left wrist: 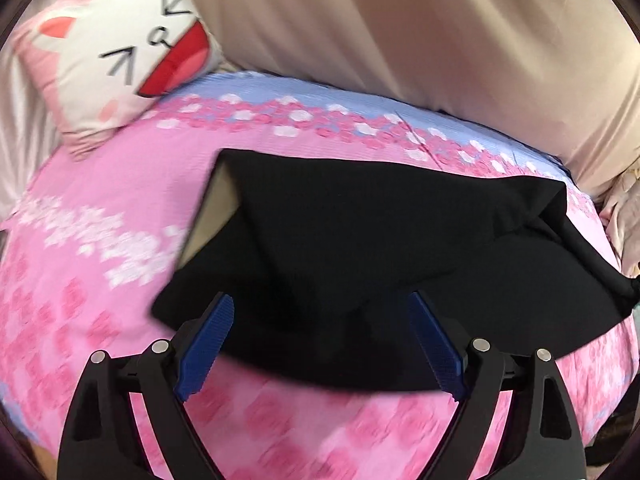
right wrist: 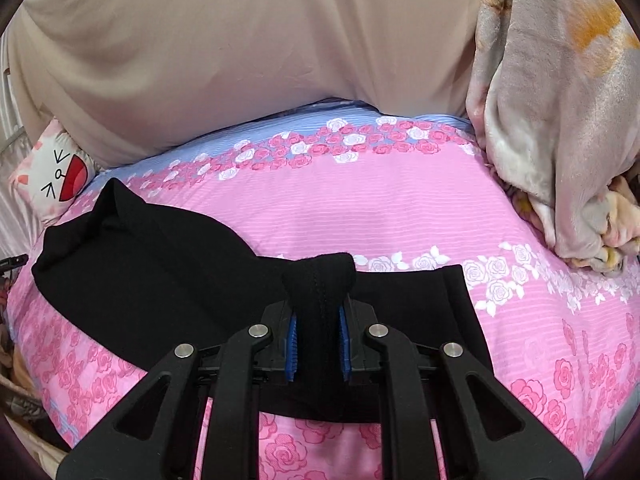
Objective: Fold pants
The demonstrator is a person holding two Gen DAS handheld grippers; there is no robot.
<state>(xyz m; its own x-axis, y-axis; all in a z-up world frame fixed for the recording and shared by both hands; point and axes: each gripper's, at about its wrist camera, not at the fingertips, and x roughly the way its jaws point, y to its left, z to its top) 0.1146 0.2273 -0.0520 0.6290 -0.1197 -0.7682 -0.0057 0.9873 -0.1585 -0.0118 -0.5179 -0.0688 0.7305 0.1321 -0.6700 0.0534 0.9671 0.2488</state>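
Black pants (left wrist: pixel 360 240) lie on the bed (right wrist: pixel 360 208), long axis running left to right, folded edge just ahead of both grippers.
Right gripper (right wrist: pixel 318 340): jaws pinched on a bunched fold of cloth. Left gripper (left wrist: pixel 320 340): jaws wide, empty, cloth between but untouched. Black fabric hides layer edges; the left view is blurred.

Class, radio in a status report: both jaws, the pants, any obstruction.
Left gripper jaws open, empty. Right gripper clamped on black pants. Pants part-folded on pink bedspread. Nothing obstructing.
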